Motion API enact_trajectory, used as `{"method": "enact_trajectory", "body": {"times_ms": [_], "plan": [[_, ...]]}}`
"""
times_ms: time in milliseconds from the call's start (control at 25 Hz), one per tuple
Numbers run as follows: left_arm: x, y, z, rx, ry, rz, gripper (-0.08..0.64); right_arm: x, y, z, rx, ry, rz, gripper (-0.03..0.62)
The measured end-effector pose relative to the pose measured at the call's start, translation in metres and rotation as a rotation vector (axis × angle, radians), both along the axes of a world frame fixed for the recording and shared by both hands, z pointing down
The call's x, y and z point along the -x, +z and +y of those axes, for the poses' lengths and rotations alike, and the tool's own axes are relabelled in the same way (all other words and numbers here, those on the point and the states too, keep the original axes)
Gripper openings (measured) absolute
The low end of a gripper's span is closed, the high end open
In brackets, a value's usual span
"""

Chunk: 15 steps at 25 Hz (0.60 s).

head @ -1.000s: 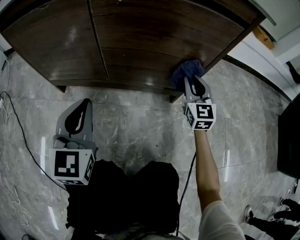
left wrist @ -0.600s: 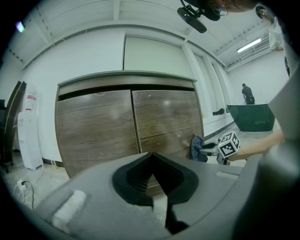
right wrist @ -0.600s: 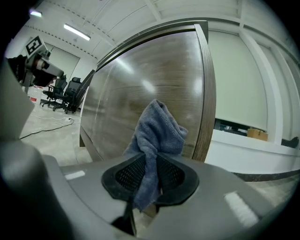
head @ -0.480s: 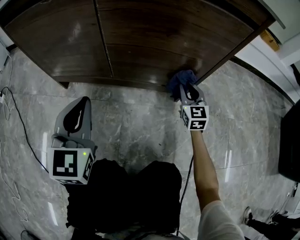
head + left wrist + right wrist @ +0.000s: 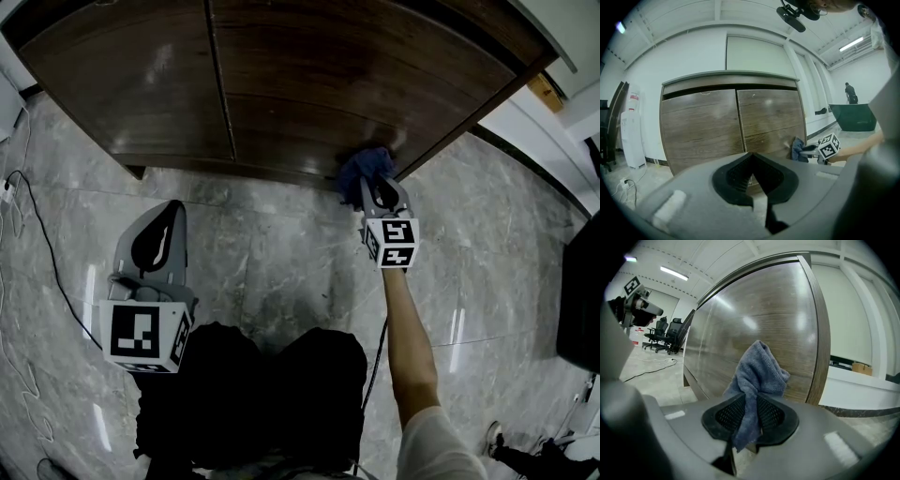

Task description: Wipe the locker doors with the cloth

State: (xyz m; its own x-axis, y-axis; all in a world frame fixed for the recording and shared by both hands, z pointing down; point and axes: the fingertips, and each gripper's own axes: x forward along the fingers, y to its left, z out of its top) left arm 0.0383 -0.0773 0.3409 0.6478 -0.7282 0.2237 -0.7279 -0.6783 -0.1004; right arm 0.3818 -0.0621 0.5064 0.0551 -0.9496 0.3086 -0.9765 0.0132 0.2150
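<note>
The dark wood locker has two doors, the left door (image 5: 131, 84) and the right door (image 5: 319, 84), also seen in the left gripper view as the locker (image 5: 736, 122). My right gripper (image 5: 378, 183) is shut on a blue-grey cloth (image 5: 367, 167), which is pressed against the right door's lower right corner. In the right gripper view the cloth (image 5: 757, 369) bunches between the pads against the door (image 5: 740, 319). My left gripper (image 5: 172, 208) hangs over the floor, away from the locker, its fingertips together with nothing in them.
A black cable (image 5: 37, 234) trails over the marble floor at the left. A dark object (image 5: 581, 291) stands at the right edge. A white dispenser (image 5: 633, 136) stands left of the locker. Office chairs (image 5: 665, 333) are far off.
The right gripper has slid the cloth down the right door toward its bottom edge. The left gripper has stayed about where it was.
</note>
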Motion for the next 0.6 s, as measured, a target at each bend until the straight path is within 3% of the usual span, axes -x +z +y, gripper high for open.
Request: {"method": "enact_trajectory", "body": {"times_ms": [600], "plan": [[0.009, -0.003, 0.0, 0.003, -0.003, 0.023, 0.0, 0.034, -0.113, -0.021, -0.152, -0.085, 0.108, 0.075]]}}
